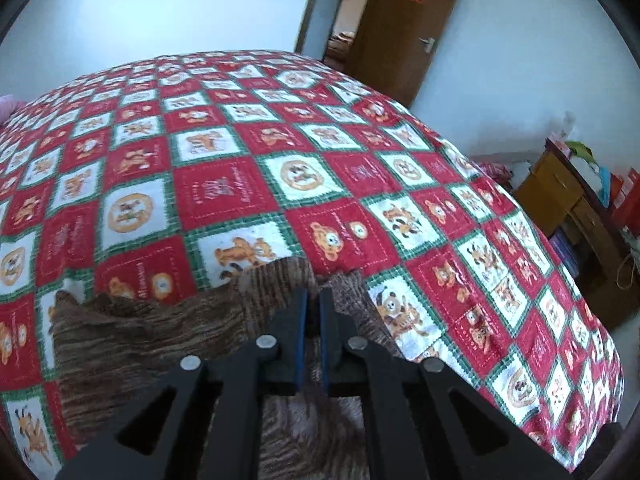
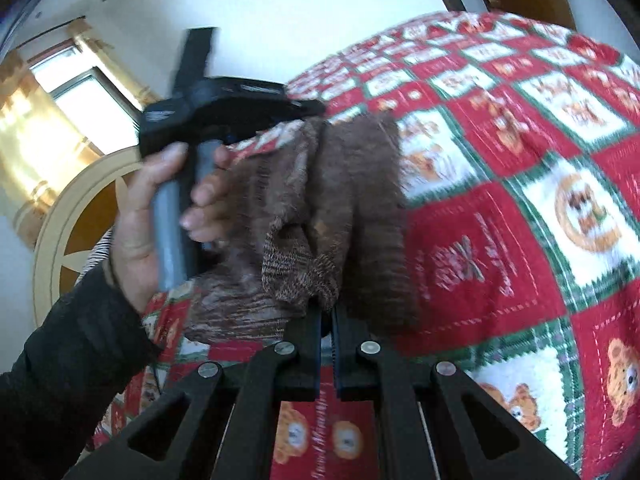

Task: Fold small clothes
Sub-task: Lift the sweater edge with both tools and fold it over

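A small brown knitted garment (image 1: 168, 332) hangs above a bed with a red, white and green bear-print cover (image 1: 224, 184). My left gripper (image 1: 314, 294) is shut on the garment's upper edge, and cloth droops to its left and below it. In the right wrist view the same brown garment (image 2: 360, 216) is bunched and lifted. My right gripper (image 2: 328, 312) is shut on its near edge. The left gripper (image 2: 224, 96) and the hand holding it show at the garment's far left end.
The bed cover (image 2: 520, 200) fills most of both views. A brown door (image 1: 400, 28) stands open at the back. A wooden cabinet (image 1: 568, 200) with clutter stands right of the bed. A window with curtains (image 2: 60, 100) is behind the hand.
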### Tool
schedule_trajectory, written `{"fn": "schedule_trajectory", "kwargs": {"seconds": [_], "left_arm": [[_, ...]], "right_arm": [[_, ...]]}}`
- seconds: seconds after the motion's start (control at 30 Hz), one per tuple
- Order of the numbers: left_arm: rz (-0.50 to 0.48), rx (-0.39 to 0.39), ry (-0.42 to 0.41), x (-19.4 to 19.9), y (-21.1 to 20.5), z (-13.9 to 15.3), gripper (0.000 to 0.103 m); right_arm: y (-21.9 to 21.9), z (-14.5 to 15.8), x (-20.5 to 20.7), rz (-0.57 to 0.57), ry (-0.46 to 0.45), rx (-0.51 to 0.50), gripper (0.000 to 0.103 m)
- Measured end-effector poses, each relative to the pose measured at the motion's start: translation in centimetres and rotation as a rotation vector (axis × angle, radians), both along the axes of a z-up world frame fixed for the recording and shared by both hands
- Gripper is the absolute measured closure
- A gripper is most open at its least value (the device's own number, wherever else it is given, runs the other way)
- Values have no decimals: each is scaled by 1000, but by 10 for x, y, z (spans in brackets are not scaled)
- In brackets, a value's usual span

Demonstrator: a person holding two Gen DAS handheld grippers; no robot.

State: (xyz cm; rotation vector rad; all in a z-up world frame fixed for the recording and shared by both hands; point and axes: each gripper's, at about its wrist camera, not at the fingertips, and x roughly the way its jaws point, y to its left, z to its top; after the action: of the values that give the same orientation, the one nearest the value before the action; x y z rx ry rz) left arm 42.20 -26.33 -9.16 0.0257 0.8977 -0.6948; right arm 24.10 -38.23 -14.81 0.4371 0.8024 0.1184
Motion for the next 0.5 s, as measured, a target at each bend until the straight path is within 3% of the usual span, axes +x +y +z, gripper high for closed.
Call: {"fn": "schedule_trajectory", "kwargs": {"seconds": [0.17,0.23,0.27,0.3,0.33,0.4,0.5], "left_arm": [[34,10,-5,-7,34,11,90],[47,27,-30,-17,56,12,80],[60,35,-43,-23,67,12,74],[74,41,-57,-27,74,10,60],[88,49,-75,-34,85,8,48],[101,71,-103,-47,98,2,37],[114,102,-119,-66,108,-13,36]], "right_arm": [[-1,-9,5,32,56,9,99],[1,-4,1,28,65,-32,93],[0,-1,-2,19,71,-50,73],[-3,4,-6,11,67,-53,48],[-7,9,-10,-2,50,-51,39],[-15,26,-14,-28,-19,-49,37],[-19,50,8,26,-85,-40,38]]}}
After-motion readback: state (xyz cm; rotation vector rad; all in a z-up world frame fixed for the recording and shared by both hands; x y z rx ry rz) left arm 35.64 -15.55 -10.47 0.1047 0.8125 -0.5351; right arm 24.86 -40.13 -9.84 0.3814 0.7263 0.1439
